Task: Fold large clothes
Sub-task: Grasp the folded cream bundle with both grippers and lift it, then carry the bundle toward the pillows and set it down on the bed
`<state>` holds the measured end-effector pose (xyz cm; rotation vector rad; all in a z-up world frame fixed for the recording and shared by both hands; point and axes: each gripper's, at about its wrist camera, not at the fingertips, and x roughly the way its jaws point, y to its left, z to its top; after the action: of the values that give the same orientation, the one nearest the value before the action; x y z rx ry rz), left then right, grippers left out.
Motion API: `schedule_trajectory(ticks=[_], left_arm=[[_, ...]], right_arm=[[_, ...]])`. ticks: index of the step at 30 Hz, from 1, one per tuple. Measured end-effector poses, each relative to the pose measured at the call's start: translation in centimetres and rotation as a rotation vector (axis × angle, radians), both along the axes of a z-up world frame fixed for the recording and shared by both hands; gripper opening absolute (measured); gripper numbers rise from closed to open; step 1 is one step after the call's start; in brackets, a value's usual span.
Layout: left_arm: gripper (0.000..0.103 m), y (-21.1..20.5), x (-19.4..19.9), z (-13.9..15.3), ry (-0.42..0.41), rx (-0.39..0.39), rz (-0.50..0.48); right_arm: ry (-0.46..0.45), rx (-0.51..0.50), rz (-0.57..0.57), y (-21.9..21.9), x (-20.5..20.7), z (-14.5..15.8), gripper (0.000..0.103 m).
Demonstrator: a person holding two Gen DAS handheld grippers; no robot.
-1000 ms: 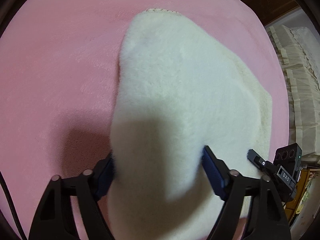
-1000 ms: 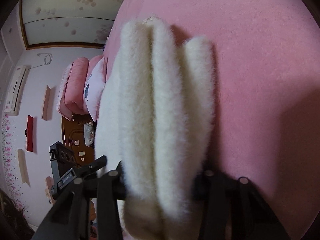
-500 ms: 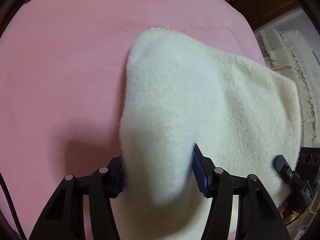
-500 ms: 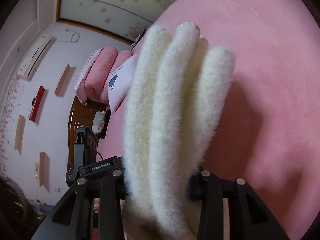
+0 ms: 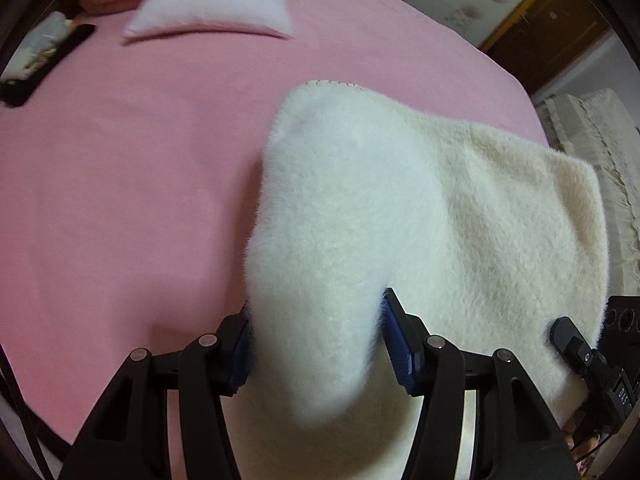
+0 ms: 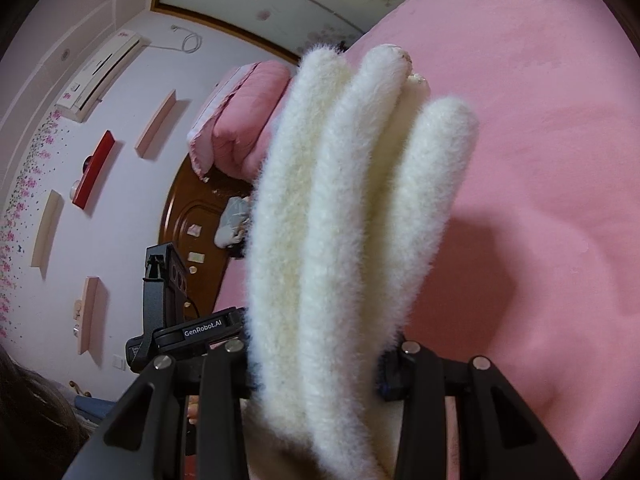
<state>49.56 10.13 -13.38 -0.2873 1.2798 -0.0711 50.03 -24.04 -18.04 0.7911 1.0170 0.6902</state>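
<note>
Both claws, left (image 5: 316, 344) and right (image 6: 316, 364), clamp bunched layers of the fluffy white garment (image 5: 460, 216) above the pink bed (image 5: 120, 180); uneven lifting could spill the stacked folds.

A bed (image 5: 120, 184) under a pink cover fills the room. At its head lie a white pillow (image 5: 216, 4) and a folded pink quilt (image 6: 244, 120). Beyond the bed's wooden headboard (image 6: 188, 216), a pale wall carries small shelves (image 6: 160, 124) and an air conditioner (image 6: 100, 76).
</note>
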Motion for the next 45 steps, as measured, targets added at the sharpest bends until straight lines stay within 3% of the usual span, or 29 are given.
schedule_trajectory(ticks=[3, 7, 10, 13, 15, 17, 18, 19, 21, 23, 27, 30, 32, 34, 35, 37, 39, 42, 45], left_arm=[[0.054, 6.6, 1.0, 2.0, -0.017, 0.082, 0.027], [0.052, 16.1, 2.3, 4.3, -0.042, 0.255, 0.08], [0.052, 20.8, 3.8, 3.8, -0.067, 0.347, 0.09], [0.052, 23.8, 5.5, 0.0, -0.09, 0.393, 0.092], [0.052, 27.2, 6.7, -4.5, -0.076, 0.389, 0.096], [0.049, 29.1, 6.6, -11.1, -0.001, 0.422, 0.061], [0.052, 29.0, 6.9, -12.7, 0.019, 0.441, 0.051], [0.053, 29.2, 5.7, -13.2, -0.074, 0.438, 0.036], [0.053, 28.5, 4.8, -12.8, -0.17, 0.385, 0.036], [0.054, 29.0, 3.8, -12.8, -0.19, 0.36, 0.054], [0.057, 26.8, 2.4, -13.1, -0.221, 0.403, 0.128], [0.06, 24.6, 0.7, -12.6, -0.264, 0.523, 0.307], [0.068, 23.0, 0.3, -12.4, -0.275, 0.594, 0.377], [0.072, 21.0, -1.8, -12.3, -0.289, 0.546, 0.409], [0.073, 19.5, -3.4, -12.2, -0.29, 0.484, 0.443], [0.075, 17.2, -5.7, -12.2, -0.261, 0.409, 0.479], [0.075, 14.3, -8.7, -12.7, -0.207, 0.365, 0.496], [0.075, 8.9, -14.1, -13.3, -0.116, 0.321, 0.534], [0.075, 2.9, -20.7, -14.2, 0.006, 0.212, 0.516]], right_arm=[[-0.008, 0.036, 0.046, 7.5, 2.0, 0.3, 0.037], [0.011, 0.111, 0.102, 17.8, 5.2, -0.3, 0.037], [-0.01, 0.127, 0.149, 24.8, 7.4, -0.9, 0.037], [-0.032, 0.139, 0.142, 30.7, 8.9, -3.9, 0.038], [0.015, 0.126, 0.085, 33.9, 9.3, -8.4, 0.038], [0.081, 0.013, 0.049, 36.1, 9.2, -13.4, 0.039], [0.111, -0.074, 0.056, 36.9, 9.0, -15.4, 0.042], [0.117, -0.136, 0.045, 36.7, 8.6, -17.0, 0.044], [0.063, -0.078, 0.04, 35.5, 7.7, -18.4, 0.047], [0.067, -0.081, 0.051, 34.9, 7.6, -18.5, 0.049], [0.026, -0.171, 0.124, 34.1, 7.9, -18.0, 0.067], [0.035, -0.191, 0.155, 33.6, 8.1, -17.6, 0.073], [0.051, -0.189, 0.153, 33.3, 8.1, -16.9, 0.077], [0.071, -0.181, 0.134, 31.5, 6.9, -16.8, 0.084], [0.1, -0.179, 0.115, 30.2, 6.0, -16.6, 0.09], [0.144, -0.22, 0.097, 28.2, 3.8, -16.5, 0.092], [0.128, -0.284, 0.094, 25.1, 0.1, -16.1, 0.092], [0.093, -0.404, 0.084, 19.5, -6.5, -14.9, 0.092], [0.11, -0.583, 0.078, 13.1, -13.9, -13.8, 0.092]])
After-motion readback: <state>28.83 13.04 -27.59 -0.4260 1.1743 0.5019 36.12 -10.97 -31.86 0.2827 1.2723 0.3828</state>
